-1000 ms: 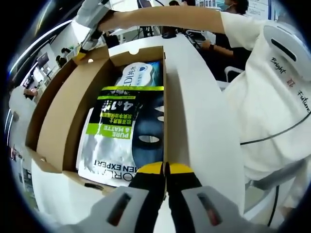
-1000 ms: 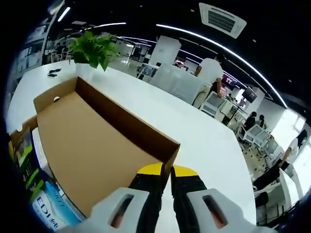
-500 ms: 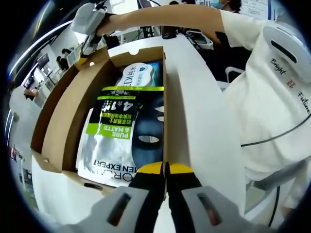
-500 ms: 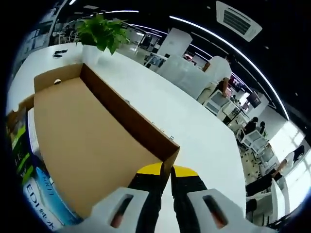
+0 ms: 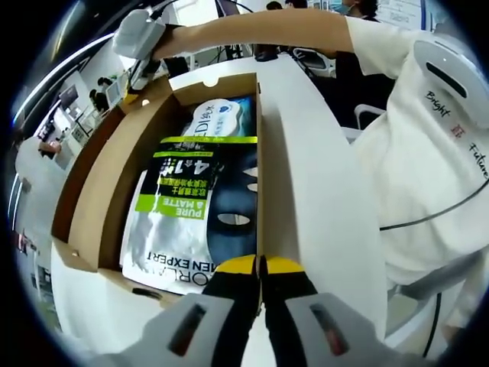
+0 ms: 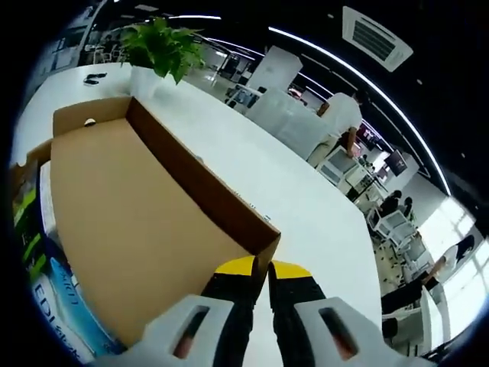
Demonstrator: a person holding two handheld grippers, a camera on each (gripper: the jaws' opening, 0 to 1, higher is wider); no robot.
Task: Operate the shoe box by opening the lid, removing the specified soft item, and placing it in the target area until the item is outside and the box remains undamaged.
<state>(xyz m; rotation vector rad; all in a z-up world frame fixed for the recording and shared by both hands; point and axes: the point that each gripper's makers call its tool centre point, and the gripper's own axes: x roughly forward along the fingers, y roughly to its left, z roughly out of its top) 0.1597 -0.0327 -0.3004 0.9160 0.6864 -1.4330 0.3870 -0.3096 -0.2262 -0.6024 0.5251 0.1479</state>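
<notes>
The brown cardboard shoe box [image 5: 259, 160] lies open on a white table. Inside it lie a green, white and black face-mask pack [image 5: 191, 206] and, beyond that, a white-and-blue pack [image 5: 218, 118]. My left gripper [image 5: 260, 265] is shut on the near end of the box's right wall. The lid [image 5: 84, 191] stands swung up to the left, and my right gripper [image 5: 141, 42] holds its far corner. In the right gripper view, that gripper [image 6: 260, 267] is shut on the rim of the lid [image 6: 130, 206]. The blue pack [image 6: 57, 283] shows at the lower left.
The person's bare arm and white shirt [image 5: 428, 153] span the top and right of the left gripper view. A potted plant [image 6: 160, 50] stands on the white table [image 6: 306, 206] beyond the lid. Desks, chairs and a standing person [image 6: 336, 122] lie farther off.
The right gripper has carried the lid's corner a little farther up and outward, so the lid stands more open. The left gripper and the packs have stayed put.
</notes>
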